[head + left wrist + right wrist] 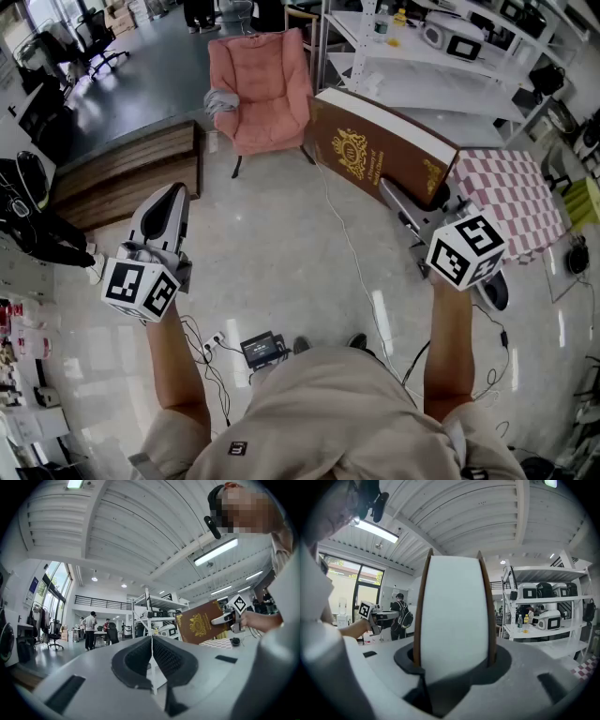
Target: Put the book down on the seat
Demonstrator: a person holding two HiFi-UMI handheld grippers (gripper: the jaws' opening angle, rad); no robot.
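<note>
In the head view, a thick hardcover book (370,150) is held off the floor by the right gripper (396,199), to the right of a pink armchair (261,89) and well apart from its seat. The dark brown cover is stamped with a gold crest, and the white page edge is turned upward. The left gripper (172,199) is held lower left, over the pale floor (272,253).

In the left gripper view, its jaws are seen pressed together with nothing between them. The brown cover with the crest is seen at right.

In the right gripper view, the white page block, framed by two thin brown covers, is clamped upright between the jaws.
</note>
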